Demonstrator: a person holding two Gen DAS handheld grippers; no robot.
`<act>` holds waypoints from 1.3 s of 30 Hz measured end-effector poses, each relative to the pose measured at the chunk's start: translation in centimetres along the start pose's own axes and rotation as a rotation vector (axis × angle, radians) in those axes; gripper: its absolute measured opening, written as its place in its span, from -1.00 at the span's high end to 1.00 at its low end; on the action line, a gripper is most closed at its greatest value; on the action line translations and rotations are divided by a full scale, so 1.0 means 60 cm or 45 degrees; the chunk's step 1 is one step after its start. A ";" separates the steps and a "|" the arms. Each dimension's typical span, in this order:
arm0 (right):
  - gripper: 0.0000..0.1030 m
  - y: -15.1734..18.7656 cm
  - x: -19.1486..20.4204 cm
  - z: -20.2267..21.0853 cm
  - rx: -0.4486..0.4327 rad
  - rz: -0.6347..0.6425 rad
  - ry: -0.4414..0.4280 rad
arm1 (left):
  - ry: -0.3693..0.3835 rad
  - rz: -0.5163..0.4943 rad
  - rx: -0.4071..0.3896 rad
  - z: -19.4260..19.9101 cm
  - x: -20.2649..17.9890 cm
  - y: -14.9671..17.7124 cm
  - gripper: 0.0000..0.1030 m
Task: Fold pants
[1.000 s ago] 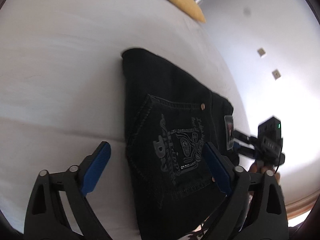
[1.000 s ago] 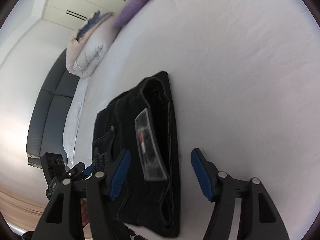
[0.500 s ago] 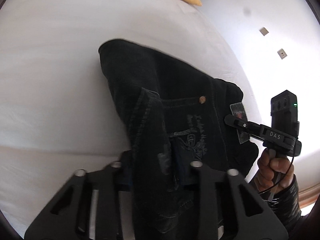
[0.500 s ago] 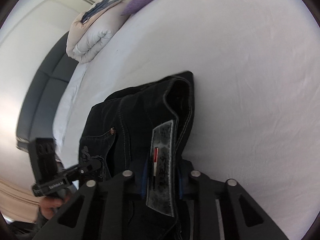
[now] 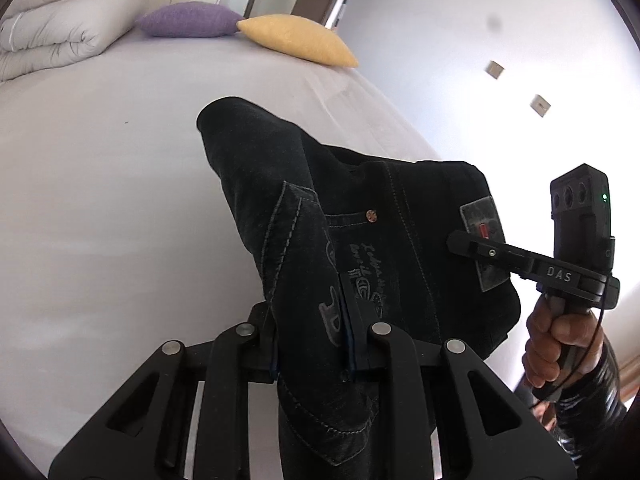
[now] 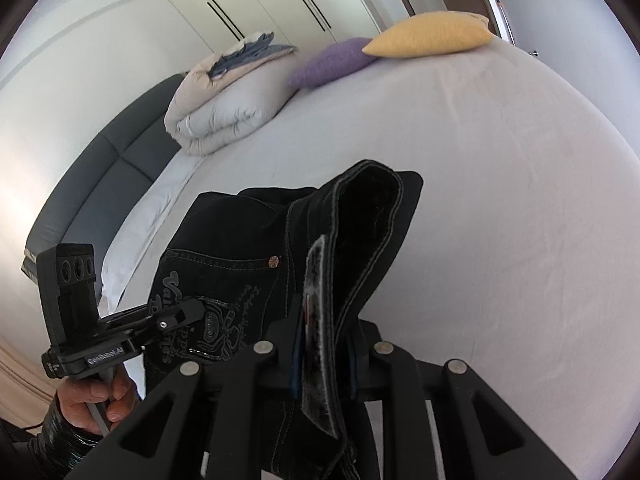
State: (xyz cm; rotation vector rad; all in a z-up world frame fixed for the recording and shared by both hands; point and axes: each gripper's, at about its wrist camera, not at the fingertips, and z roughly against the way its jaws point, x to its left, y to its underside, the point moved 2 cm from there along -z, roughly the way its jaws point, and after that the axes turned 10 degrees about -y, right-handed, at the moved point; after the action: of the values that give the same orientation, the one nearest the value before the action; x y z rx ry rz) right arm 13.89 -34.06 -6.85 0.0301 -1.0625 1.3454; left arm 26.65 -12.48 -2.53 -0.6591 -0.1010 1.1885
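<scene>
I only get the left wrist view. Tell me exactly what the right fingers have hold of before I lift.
Observer: The right gripper is shut on the waistband of the black jeans, with the label patch pinched between its fingers.
Operator: Check the waistband beyond that grip.
Observer: It gapes open past the fingers, and its inner face shows.
Operator: Report what lies past the folded duvet's side of the bed.
Observer: A dark grey padded panel runs along that edge, below the folded duvet and behind the left gripper.
</scene>
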 end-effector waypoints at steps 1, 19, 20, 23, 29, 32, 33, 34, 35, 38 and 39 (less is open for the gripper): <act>0.64 -0.010 -0.014 -0.006 -0.002 -0.020 -0.007 | 0.001 0.007 0.008 -0.017 0.006 -0.014 0.60; 0.01 0.017 -0.182 -0.080 -0.035 -0.255 0.010 | -0.109 0.083 0.067 -0.189 0.085 -0.014 -0.03; -0.08 0.017 -0.184 -0.073 -0.047 -0.256 0.027 | -0.127 0.067 0.042 -0.182 0.083 -0.014 -0.03; -0.19 0.030 -0.170 -0.031 -0.107 -0.242 0.104 | -0.194 0.015 -0.072 -0.132 0.074 -0.006 -0.30; -0.24 0.065 -0.070 0.082 -0.289 -0.049 0.269 | -0.414 -0.136 -0.513 0.056 -0.022 0.049 -0.97; -0.45 0.079 0.006 0.150 -0.451 0.085 0.344 | -0.503 -0.185 -0.704 0.135 -0.074 0.064 -1.00; -0.57 0.085 0.036 0.178 -0.523 0.143 0.366 | -0.545 -0.207 -0.753 0.165 -0.085 0.074 -1.00; -0.65 0.091 0.058 0.200 -0.579 0.186 0.392 | -0.607 -0.237 -0.802 0.195 -0.097 0.083 -1.00; -0.86 0.099 0.088 0.228 -0.654 0.242 0.434 | -0.665 -0.257 -0.849 0.221 -0.107 0.092 -1.00; -1.00 0.120 0.165 0.304 -0.869 0.397 0.512 | -0.805 -0.250 -1.034 0.297 -0.137 0.118 -1.00; -1.00 0.126 0.186 0.324 -0.914 0.434 0.528 | -0.844 -0.220 -1.099 0.324 -0.144 0.130 -1.00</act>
State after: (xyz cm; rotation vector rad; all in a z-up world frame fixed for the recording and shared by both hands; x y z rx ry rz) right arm -5.28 -34.44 7.04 -0.9573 -1.1617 1.1229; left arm 8.93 -10.23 11.40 -0.9428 -1.2563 1.1303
